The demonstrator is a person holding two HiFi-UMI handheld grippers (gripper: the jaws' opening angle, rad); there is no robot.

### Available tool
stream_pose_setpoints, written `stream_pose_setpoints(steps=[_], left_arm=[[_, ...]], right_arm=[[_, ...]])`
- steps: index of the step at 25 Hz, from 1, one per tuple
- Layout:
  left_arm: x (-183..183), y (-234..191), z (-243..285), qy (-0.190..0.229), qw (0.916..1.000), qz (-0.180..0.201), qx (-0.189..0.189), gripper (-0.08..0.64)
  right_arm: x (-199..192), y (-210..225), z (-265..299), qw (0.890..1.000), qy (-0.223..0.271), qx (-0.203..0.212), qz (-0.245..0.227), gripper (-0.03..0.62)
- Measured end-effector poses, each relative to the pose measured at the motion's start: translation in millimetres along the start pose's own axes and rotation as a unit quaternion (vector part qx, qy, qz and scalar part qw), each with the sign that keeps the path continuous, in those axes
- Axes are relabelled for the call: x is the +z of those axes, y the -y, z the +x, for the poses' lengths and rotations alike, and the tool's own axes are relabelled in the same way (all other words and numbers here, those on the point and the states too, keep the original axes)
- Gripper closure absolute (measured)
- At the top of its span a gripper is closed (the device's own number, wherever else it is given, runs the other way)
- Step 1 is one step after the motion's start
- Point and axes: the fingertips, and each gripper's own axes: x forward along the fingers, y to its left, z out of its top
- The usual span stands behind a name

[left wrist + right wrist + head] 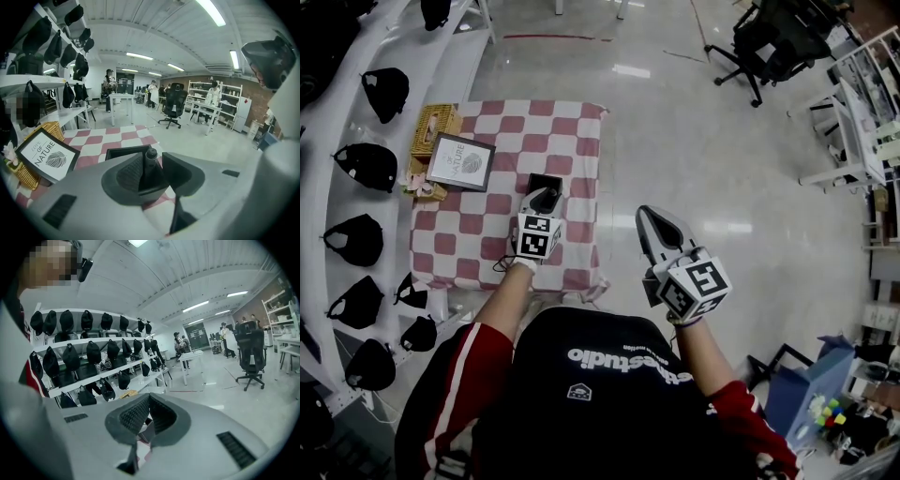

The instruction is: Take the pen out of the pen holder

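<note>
Red-and-white checked cloth (487, 225) covers the bench. Head view: left tongs (546, 195) sit over the black pen holder (542, 178), framed print (461, 161) left of the holder, right tongs (654, 217) off to the holder's right above the floor. Left gripper view: jaws spread, dark pen (151, 161) upright between them, in the holder. Right gripper view: jaws together, empty.

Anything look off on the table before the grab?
Nothing stands out. The pen stands upright in the pen holder, between the open left claw. The framed print leans against the basket, nothing spilled.
</note>
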Motion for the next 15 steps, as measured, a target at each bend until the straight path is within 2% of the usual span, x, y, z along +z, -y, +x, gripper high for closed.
stream_pose_setpoints(steps=[2,6,11,15], left_arm=[[0,0,1,-0.003,1.0000,0.000,0.002,0.431],[0,-4,3,0.001,0.9997,0.007,0.022,0.486],[1,-7,0,-0.003,0.9995,0.006,0.030,0.491],[2,-7,-2,-0.002,0.9991,0.020,0.037,0.489]], right_arm=[[-2,2,-2,1.000,0.000,-0.003,0.000,0.589],[-3,4,-8,1.000,0.000,-0.011,0.005,0.589],[-3,6,-12,1.000,0.003,-0.016,0.007,0.589],[-3,3,-11,1.000,0.003,-0.016,0.008,0.589]])
